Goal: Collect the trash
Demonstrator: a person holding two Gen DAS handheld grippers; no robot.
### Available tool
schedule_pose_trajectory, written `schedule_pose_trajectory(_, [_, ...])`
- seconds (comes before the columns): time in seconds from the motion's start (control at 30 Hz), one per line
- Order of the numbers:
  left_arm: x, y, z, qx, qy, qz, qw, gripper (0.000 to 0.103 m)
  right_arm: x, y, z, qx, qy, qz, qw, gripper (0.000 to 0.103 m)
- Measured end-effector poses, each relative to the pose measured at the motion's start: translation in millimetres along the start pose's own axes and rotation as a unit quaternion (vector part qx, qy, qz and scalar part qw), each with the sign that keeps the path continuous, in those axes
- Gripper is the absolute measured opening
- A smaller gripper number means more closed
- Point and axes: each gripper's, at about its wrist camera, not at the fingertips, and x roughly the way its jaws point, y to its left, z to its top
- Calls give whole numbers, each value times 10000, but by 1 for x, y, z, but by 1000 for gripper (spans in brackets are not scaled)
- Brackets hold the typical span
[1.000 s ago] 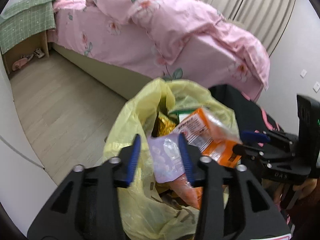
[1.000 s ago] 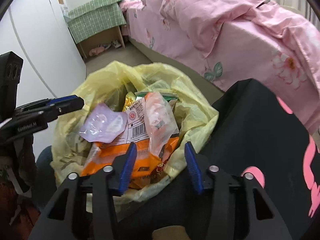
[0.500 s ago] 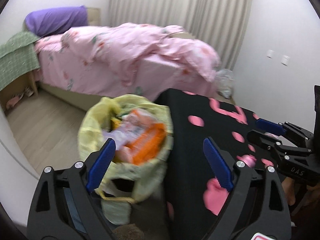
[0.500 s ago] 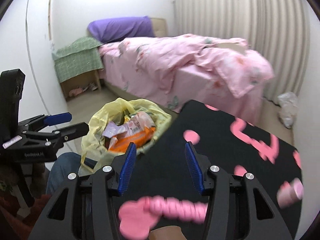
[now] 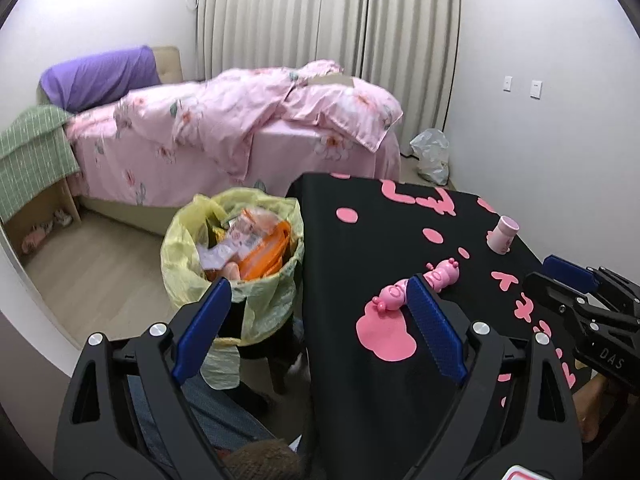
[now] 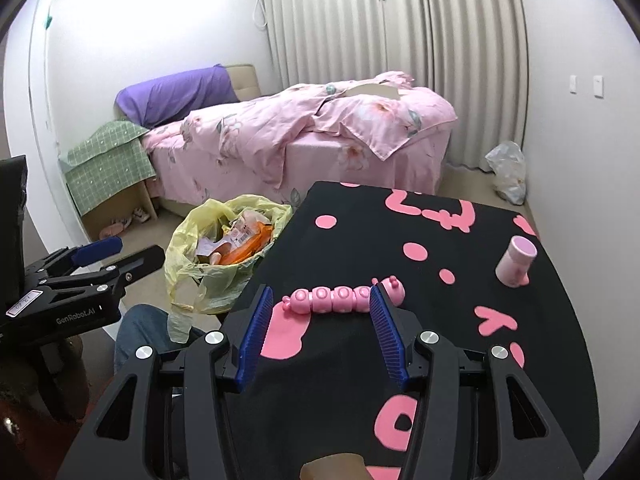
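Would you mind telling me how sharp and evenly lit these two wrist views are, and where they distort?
Left wrist view: mostly sharp, but the wrappers in the yellow trash bag look smeared; curtains bow with fisheye curvature; corners are vignetted black. Right wrist view: crisp on the pink caterpillar toy; the upper-left wall is blown out by glare.

Both grippers (image 5: pixel 316 320) (image 6: pixel 316 336) are black frames with ribbed blue pads (image 6: pixel 256 336), silver screws and white lettering; blue jeans (image 6: pixel 136 336) below.
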Motion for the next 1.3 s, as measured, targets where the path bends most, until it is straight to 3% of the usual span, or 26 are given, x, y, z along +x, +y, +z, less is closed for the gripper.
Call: schedule_pose_trajectory(1.3, [-8, -12, -4, 99, -38, -1, 9999, 85, -7, 1, -6, -5, -72, -78, 9999, 48])
